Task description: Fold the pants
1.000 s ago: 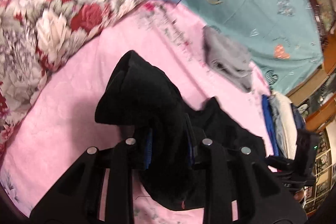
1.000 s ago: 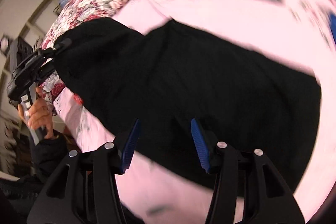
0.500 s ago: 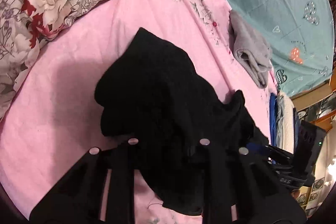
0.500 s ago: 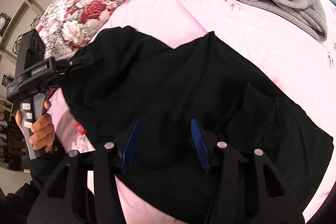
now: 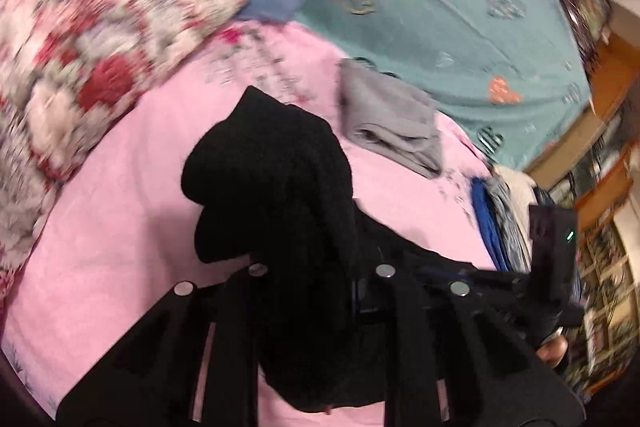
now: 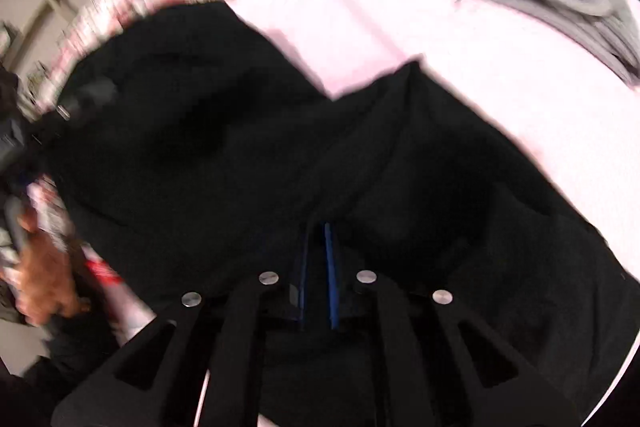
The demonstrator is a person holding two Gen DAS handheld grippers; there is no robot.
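On the pink bedspread, the black pants are now gripped at both ends. Big change on the right: half a second ago the right gripper stood with its blue fingers spread over the cloth, and now they are closing, nearly pressed together, pinching a fold of black fabric. Across the way, the left gripper has its fingers buried in a bunched end of the pants, clamped on it and lifted off the bed. So both ends look secured, and I'd say the garment is ready to be raised and carried over for a fold. Beyond it, the folded grey garment lies well apart, and the floral quilt is bunched up at the back.
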